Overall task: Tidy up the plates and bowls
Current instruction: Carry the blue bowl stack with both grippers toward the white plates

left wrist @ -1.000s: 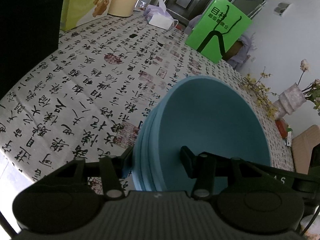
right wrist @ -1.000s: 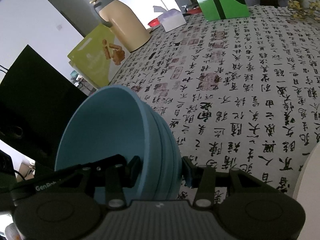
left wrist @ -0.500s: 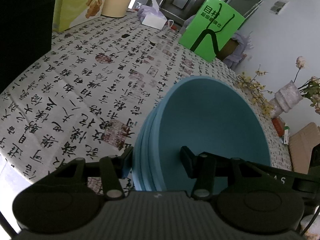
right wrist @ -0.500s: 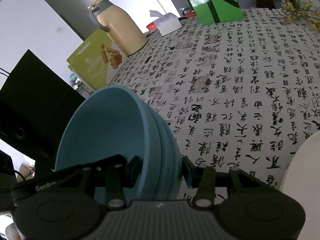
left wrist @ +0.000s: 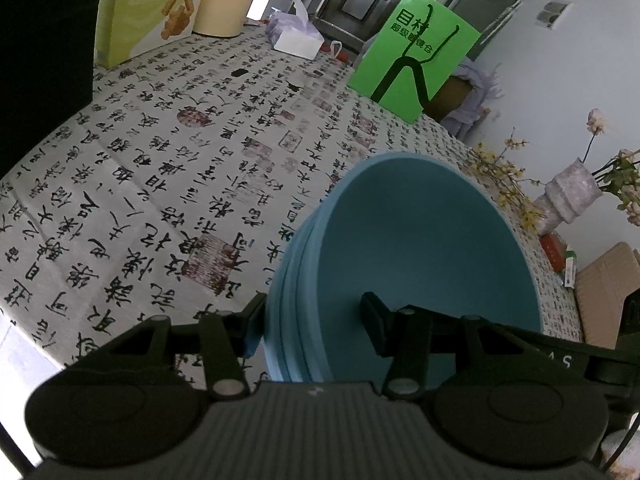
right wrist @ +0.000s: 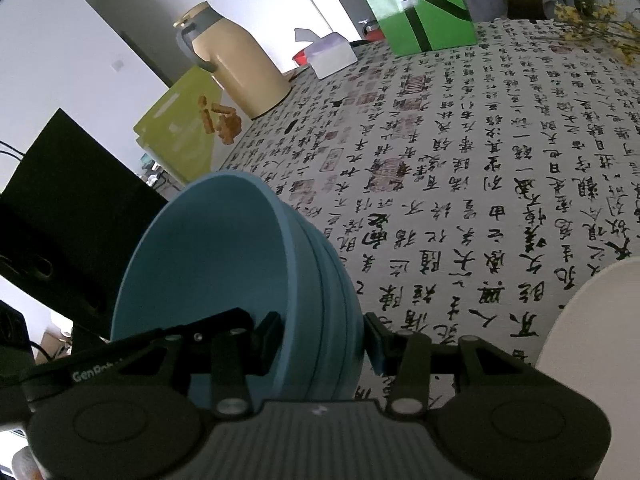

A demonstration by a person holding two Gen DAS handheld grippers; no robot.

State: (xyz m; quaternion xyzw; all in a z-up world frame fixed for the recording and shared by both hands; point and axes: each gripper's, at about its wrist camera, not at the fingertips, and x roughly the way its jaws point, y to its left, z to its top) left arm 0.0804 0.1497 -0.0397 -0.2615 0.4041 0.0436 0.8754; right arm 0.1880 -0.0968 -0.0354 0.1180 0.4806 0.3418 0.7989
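Note:
A stack of several nested light-blue bowls hangs tilted above the table, carried between both grippers. My left gripper is shut on the stack's near rim, with one finger outside the walls and one inside the top bowl. In the right wrist view the same blue bowls sit at the lower left. My right gripper is shut on their rim the same way. A white plate shows at the lower right edge, mostly cut off.
The table wears a cloth with black calligraphy. At its far side stand a beige thermos jug, a yellow-green snack box, a tissue box and a green paper bag. A vase with flowers stands at the right. A black screen stands at the left.
Both grippers have carried the bowl stack a little across the table, grip unchanged. The white plate now takes up more of the right wrist view's lower right edge.

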